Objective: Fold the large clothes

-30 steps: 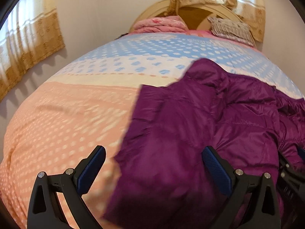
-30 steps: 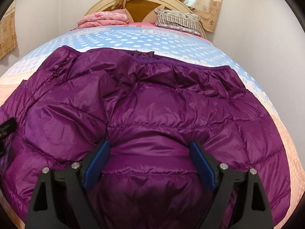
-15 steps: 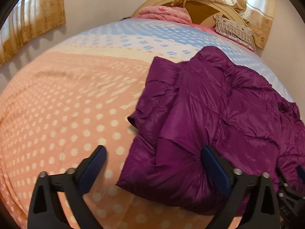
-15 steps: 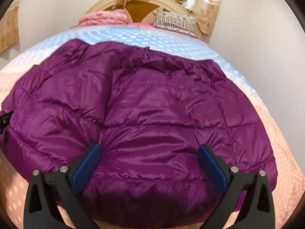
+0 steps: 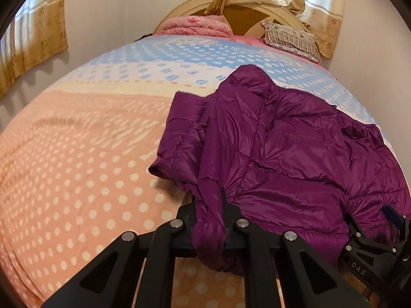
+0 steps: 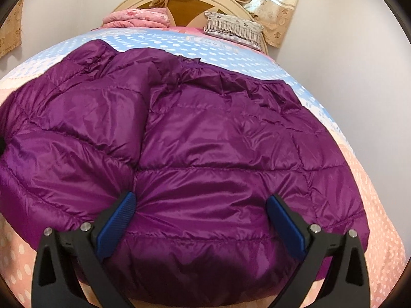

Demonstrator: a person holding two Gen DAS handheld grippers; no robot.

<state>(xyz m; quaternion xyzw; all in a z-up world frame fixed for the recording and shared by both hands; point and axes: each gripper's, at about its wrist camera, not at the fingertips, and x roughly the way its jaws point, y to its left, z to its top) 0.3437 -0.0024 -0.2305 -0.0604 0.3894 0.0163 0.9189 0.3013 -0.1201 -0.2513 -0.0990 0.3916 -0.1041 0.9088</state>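
One purple down jacket (image 6: 205,154) lies on the polka-dot bedspread (image 5: 77,166), two grippers at its near hem. The left gripper (image 5: 209,220), open half a second ago, now has its fingers pinched on a hem fold. The right gripper (image 6: 200,220) stays spread wide over the hem. At twelve o'clock sit one pink quilt (image 6: 136,18) and one striped pillow (image 6: 233,29).

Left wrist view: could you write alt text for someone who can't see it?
The left gripper is shut on the near edge of a purple jacket lying rumpled on a polka-dot bed. The right gripper shows at the lower right edge.
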